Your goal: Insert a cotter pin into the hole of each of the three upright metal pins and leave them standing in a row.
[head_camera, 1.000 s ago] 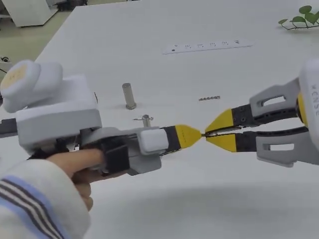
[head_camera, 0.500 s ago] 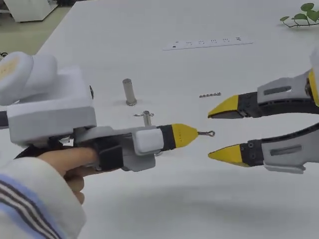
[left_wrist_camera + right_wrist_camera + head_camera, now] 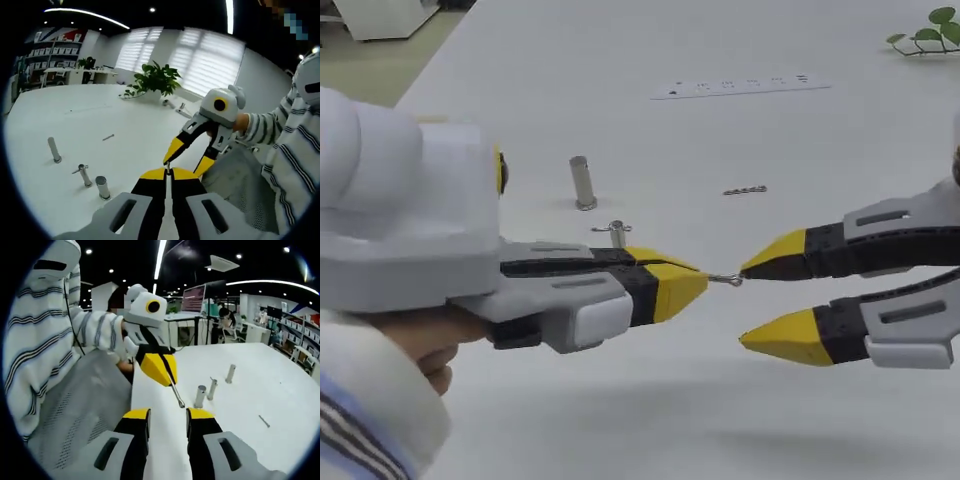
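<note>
My left gripper (image 3: 698,284) is shut on a thin cotter pin (image 3: 724,280), whose looped end sticks out toward the right. My right gripper (image 3: 745,306) stands open, its upper fingertip (image 3: 752,268) close beside that loop. On the white table, one bare upright metal pin (image 3: 582,183) stands at the back. A second pin (image 3: 617,234) with a cotter pin through its top stands nearer. A third bare pin (image 3: 102,187) appears in the left gripper view. A loose cotter pin (image 3: 745,190) lies flat on the table.
A white power strip (image 3: 740,85) lies at the far side of the table (image 3: 650,400). Green leaves (image 3: 928,35) reach in at the far right corner. The person's striped sleeve (image 3: 365,420) is at lower left.
My right gripper has opened and let go of the cotter pin, which stays in my left gripper. The left gripper has rolled and come closer to the camera.
</note>
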The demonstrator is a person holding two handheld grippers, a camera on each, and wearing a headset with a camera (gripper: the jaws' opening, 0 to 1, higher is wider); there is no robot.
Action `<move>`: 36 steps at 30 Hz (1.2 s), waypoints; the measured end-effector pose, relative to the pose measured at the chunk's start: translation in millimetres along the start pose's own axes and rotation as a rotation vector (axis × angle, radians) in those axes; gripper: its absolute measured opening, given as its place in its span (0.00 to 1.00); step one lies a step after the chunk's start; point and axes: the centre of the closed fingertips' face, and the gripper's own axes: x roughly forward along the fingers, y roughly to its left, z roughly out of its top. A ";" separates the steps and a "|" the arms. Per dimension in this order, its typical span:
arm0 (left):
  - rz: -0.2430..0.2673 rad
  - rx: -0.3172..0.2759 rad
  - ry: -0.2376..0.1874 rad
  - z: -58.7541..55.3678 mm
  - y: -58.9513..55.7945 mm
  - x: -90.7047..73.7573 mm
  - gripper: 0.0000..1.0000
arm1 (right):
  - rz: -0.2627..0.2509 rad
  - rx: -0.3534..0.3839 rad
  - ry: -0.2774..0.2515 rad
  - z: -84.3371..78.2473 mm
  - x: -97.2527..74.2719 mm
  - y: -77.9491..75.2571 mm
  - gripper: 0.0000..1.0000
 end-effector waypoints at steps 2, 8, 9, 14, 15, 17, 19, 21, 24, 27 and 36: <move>-0.009 0.048 0.011 -0.3 -0.5 0.5 0.00 | 0.002 0.004 -0.004 0.2 -0.1 0.2 0.27; -0.050 0.147 0.038 -3.9 -4.1 0.0 0.00 | 0.022 0.027 -0.009 -0.2 -0.3 4.0 0.20; -0.053 0.150 0.037 -3.7 -4.4 -0.2 0.00 | 0.023 0.027 -0.008 -0.7 -0.1 4.4 0.20; -0.103 0.209 0.040 -4.8 -12.5 -0.7 0.00 | 0.039 0.052 -0.010 -2.1 1.7 10.0 0.17; -0.118 0.233 0.052 -6.3 -14.1 -1.2 0.00 | 0.052 0.061 -0.014 -2.4 1.5 10.9 0.16; -0.133 0.248 0.048 -4.7 -17.5 -0.7 0.00 | 0.062 0.063 -0.018 -2.7 1.1 12.1 0.12; -0.144 0.258 0.051 -3.9 -19.0 -0.7 0.00 | 0.069 0.057 -0.017 -3.1 0.9 13.6 0.11; -0.157 0.259 0.058 -4.5 -19.9 -1.0 0.00 | 0.075 0.055 -0.021 -2.6 0.7 14.9 0.10; -0.178 0.273 0.086 -10.3 -22.2 0.6 0.00 | 0.085 0.054 -0.026 -1.6 0.8 17.1 0.08; -0.194 0.274 0.089 -11.4 -24.5 1.5 0.00 | 0.096 0.038 -0.011 -3.8 1.1 19.4 0.06; -0.226 0.326 0.186 -30.2 -25.9 4.4 0.00 | 0.130 -0.008 0.037 -8.5 0.1 27.0 0.05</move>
